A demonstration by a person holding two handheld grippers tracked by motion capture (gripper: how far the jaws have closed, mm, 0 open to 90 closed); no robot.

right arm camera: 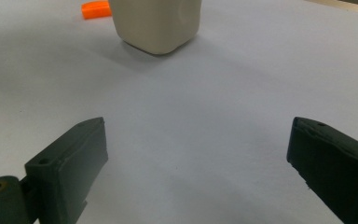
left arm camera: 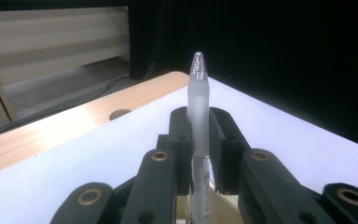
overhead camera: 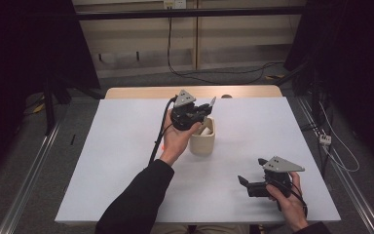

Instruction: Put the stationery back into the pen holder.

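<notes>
My left gripper (overhead camera: 208,109) hangs just over a cream pen holder (overhead camera: 202,142) in the middle of the white table and is shut on a frosted clear pen (left arm camera: 199,93). In the left gripper view the pen runs up between the two pads of that gripper (left arm camera: 199,122), its pointed end sticking out past them. A pale object (overhead camera: 205,130) lies inside the holder. Near the table's front right my right gripper (overhead camera: 251,171) rests low, open, with nothing between its jaws. In the right gripper view this gripper (right arm camera: 198,144) faces the holder (right arm camera: 156,23) across bare tabletop.
A small orange piece (right arm camera: 95,9) lies on the table beside the holder, near the left wrist (overhead camera: 161,146). The white sheet ends at a wooden table edge (overhead camera: 141,91) at the back, with a round hole (left arm camera: 120,113) in it. Cables trail on the floor behind.
</notes>
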